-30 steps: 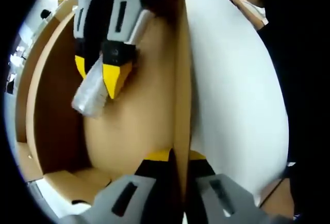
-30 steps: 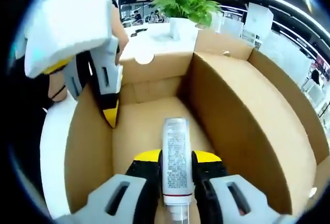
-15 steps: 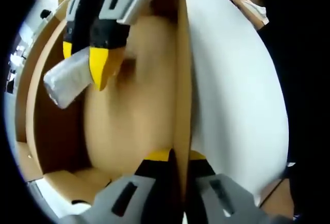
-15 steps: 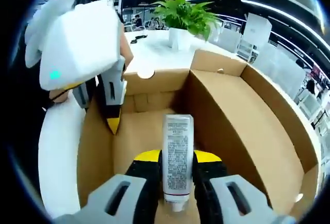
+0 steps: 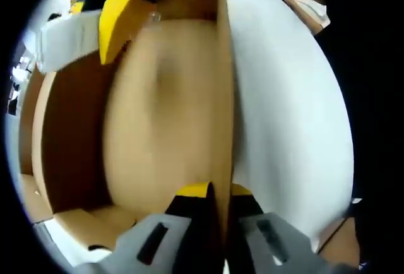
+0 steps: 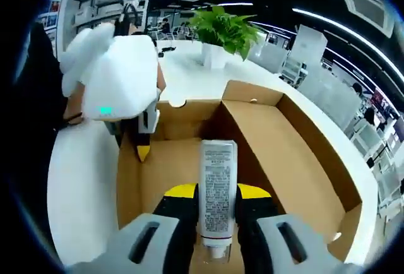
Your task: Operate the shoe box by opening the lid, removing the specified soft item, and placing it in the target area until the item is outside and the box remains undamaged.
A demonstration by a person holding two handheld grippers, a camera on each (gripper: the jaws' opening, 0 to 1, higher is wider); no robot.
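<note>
An open brown cardboard shoe box (image 6: 297, 160) stands on a white table (image 6: 82, 185). My right gripper (image 6: 218, 193) is shut on a white tube with printed text (image 6: 218, 170), held upright above the box floor. In the left gripper view that right gripper (image 5: 95, 24) is at the top left with the tube (image 5: 63, 40) sticking out level with the box rim. My left gripper (image 5: 211, 192) is shut on the box's side wall (image 5: 222, 97), one jaw inside and one outside. The left gripper (image 6: 143, 151) straddles that wall in the right gripper view.
A potted green plant (image 6: 221, 24) stands on the table beyond the box. The white table top (image 5: 290, 116) spreads beside the held wall. The open lid panel (image 6: 252, 97) lies to the right of the box. Office desks and shelves show far behind.
My right gripper has risen with the tube, from down near the box floor to above the rim. The left gripper has stayed clamped on the side wall.
</note>
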